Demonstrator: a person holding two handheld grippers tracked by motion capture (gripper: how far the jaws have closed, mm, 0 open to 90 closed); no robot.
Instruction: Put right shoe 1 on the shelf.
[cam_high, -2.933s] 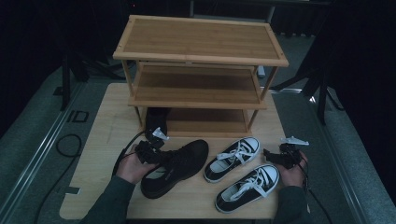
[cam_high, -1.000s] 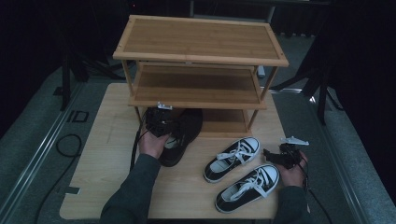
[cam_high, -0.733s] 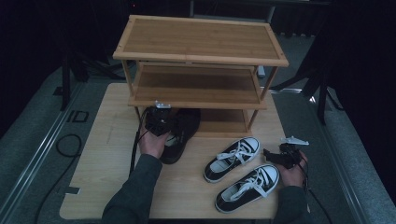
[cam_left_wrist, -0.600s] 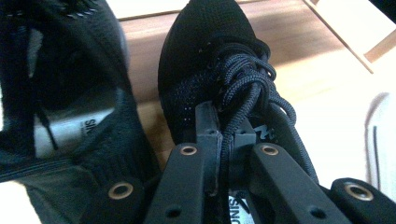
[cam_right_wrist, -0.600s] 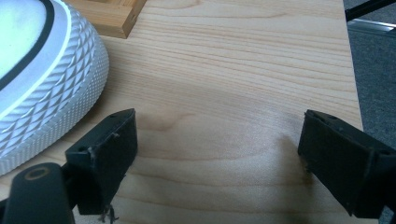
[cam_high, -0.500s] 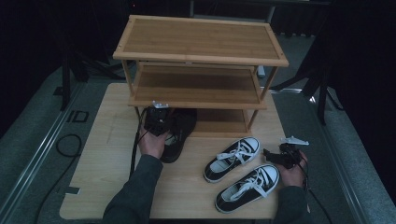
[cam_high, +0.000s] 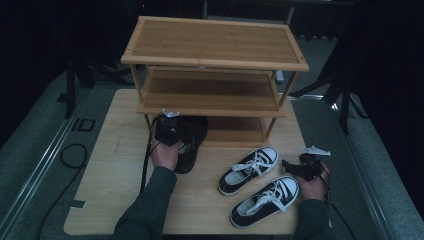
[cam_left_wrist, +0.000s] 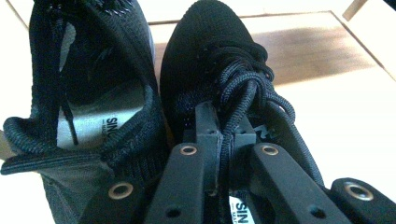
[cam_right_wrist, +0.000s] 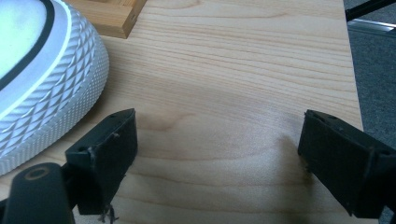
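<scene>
High view: we slide black shoes (cam_high: 192, 140) toe-first into bottom shelf of bamboo rack (cam_high: 215, 55); left gripper (cam_high: 169, 131) near them. Right gripper (cam_high: 300, 167) waits beside white-soled sneakers (cam_high: 257, 185).

Left gripper view: jaws clenched on laces (cam_left_wrist: 243, 93); we keep pair level, side by side.

Right gripper view: jaws released over pale wooden table (cam_right_wrist: 233, 70); dark room around.

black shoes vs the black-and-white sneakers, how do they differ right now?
The black shoes are all black knit; the sneakers have white laces and soles. The black shoes sit at the rack's bottom shelf, clamped by the left gripper; the sneakers lie free on the table beside the open right gripper. Both are laced pairs.
</scene>
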